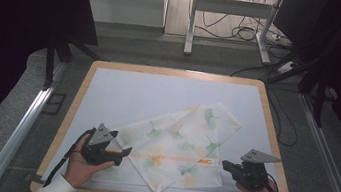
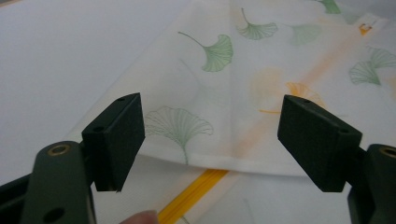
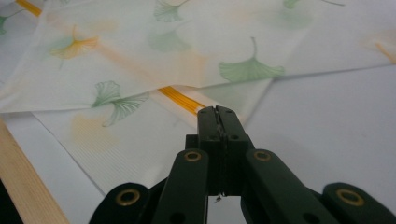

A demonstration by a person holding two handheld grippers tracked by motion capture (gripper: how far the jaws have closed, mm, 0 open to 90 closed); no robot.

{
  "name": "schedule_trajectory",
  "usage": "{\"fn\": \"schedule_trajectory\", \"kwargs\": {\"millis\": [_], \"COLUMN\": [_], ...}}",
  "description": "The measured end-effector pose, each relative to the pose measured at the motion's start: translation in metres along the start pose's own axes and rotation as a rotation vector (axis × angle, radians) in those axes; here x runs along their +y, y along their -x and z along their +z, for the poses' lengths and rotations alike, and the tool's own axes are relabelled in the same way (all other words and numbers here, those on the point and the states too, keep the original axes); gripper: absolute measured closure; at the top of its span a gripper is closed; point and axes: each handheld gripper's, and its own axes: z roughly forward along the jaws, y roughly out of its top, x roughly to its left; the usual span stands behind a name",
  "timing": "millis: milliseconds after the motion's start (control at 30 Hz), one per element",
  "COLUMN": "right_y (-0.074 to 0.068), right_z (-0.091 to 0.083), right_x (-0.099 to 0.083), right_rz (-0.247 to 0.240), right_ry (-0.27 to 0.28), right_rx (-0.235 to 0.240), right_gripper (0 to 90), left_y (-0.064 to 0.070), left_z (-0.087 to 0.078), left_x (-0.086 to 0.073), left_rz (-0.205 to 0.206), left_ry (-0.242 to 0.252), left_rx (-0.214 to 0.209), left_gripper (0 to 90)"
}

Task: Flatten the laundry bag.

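Here one cloth [image 1: 176, 147] lies folded on the white surface [image 1: 124, 89], towards the near right part of it, a thin pale fabric printed with green and orange ginkgo leaves and crossed by an orange stripe. It looks light, soft and limp, so it should sag and slide when lifted and will probably not hold a crease by itself; a corner or a folded edge seems the best place to pinch it, with both layers caught together if the fold is meant to travel. In the left gripper view the upper layer's edge [image 2: 224, 163] runs across just in front of the jaws, with the lower layer and its stripe showing beneath.

There is one cloth and two grippers. The left gripper [image 1: 123, 151] sits at the cloth's near left side with its jaws wide apart, nothing between them. The right gripper [image 1: 225, 165] rests just off the cloth's near right edge, its jaws pressed together and holding nothing; its own view places the tips [image 3: 217, 114] close to the striped hem. One wooden rim [image 1: 177, 72] frames the surface.
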Motion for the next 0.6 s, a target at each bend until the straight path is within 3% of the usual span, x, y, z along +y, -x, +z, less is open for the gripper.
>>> {"fn": "schedule_trajectory", "kwargs": {"millis": [267, 333, 467, 600], "right_y": [-0.016, -0.019, -0.024, -0.029], "right_z": [0.016, 0.018, 0.02, 0.025], "right_x": [0.002, 0.002, 0.005, 0.007], "right_rz": [-0.043, -0.053, -0.062, -0.075], "right_ry": [-0.045, -0.052, -0.05, -0.068], "right_rx": [0.03, 0.035, 0.041, 0.054], "right_gripper": [89.5, 89.5, 89.6, 89.6], "left_y": [0.007, 0.009, 0.009, 0.013], "left_z": [0.005, 0.005, 0.003, 0.006], "left_x": [0.004, 0.004, 0.006, 0.007], "left_rz": [-0.004, -0.003, -0.022, 0.009], "left_ry": [-0.008, 0.01, 0.031, 0.005], "left_rx": [-0.039, -0.001, -0.002, -0.012], "left_gripper": [23.1, 24.9, 25.7, 25.6]}}
